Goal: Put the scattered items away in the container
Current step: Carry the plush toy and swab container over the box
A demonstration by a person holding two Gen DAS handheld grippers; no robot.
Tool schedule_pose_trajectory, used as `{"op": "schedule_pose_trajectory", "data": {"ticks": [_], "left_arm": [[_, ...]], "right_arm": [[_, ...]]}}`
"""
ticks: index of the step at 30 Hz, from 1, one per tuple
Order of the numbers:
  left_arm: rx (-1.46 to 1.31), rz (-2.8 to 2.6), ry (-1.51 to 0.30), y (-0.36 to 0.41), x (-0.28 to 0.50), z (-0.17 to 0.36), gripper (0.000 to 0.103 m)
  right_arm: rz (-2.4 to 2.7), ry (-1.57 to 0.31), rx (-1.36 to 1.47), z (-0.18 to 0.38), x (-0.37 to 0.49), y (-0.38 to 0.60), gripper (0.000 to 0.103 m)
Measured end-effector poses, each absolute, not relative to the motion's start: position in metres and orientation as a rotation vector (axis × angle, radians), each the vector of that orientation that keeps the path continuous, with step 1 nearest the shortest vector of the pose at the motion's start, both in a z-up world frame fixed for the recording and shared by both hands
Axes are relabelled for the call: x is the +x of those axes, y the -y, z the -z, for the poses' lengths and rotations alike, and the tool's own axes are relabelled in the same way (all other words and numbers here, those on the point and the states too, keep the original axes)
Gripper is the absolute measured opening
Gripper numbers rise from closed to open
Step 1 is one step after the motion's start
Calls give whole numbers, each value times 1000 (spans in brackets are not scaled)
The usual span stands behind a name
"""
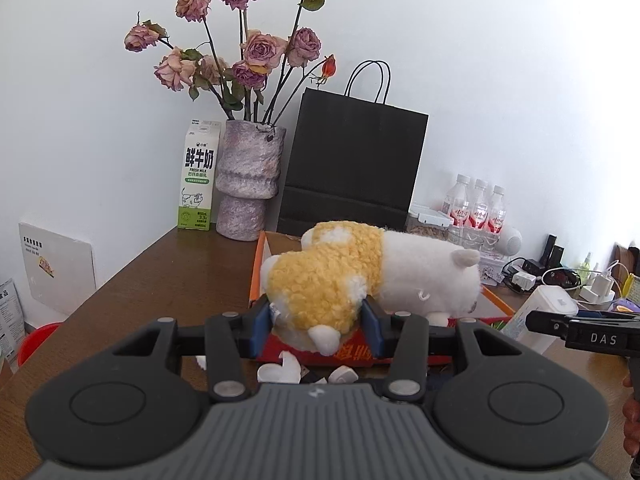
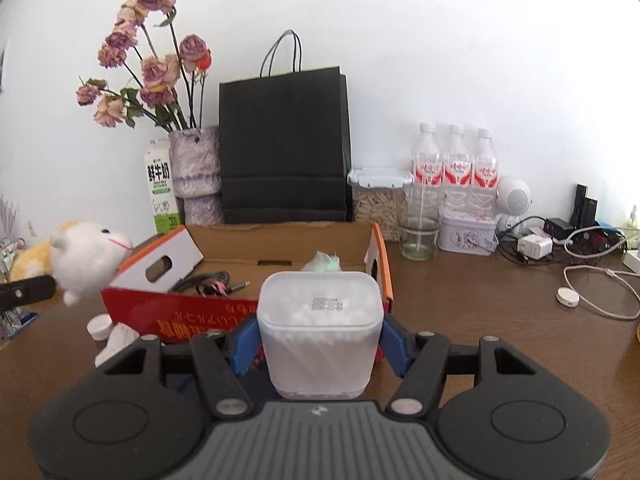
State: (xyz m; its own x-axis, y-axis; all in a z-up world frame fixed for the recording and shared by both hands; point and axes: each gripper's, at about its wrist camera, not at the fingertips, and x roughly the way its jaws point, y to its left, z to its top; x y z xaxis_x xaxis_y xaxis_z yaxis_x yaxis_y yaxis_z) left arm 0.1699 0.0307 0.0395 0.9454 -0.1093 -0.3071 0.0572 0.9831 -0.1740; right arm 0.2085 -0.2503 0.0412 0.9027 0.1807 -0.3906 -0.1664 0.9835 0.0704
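My left gripper [image 1: 318, 320] is shut on a white and yellow plush toy [image 1: 360, 272] and holds it above the near left edge of the open cardboard box [image 1: 256, 276]. The toy also shows at the left of the right wrist view [image 2: 86, 258]. My right gripper [image 2: 318, 344] is shut on a translucent white box of cotton swabs [image 2: 320, 332], held in front of the cardboard box [image 2: 280, 240]. The box holds a black cable [image 2: 212, 282] and a pale green wad [image 2: 324, 262].
White caps and scraps [image 1: 280, 370] lie on the brown table before the cardboard box. A milk carton [image 1: 198, 176], a flower vase [image 1: 248, 184], a black paper bag [image 1: 352, 168] and water bottles [image 2: 456, 168] stand along the wall. Chargers and cables [image 2: 580, 256] lie at right.
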Motion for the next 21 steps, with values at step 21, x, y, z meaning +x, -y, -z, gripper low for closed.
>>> {"op": "schedule_pose_trajectory", "data": {"ticks": [21], "left_arm": [[-175, 70, -392, -16, 316, -32, 47]], "right_arm": [[-320, -425, 55, -32, 349, 197, 62]]}}
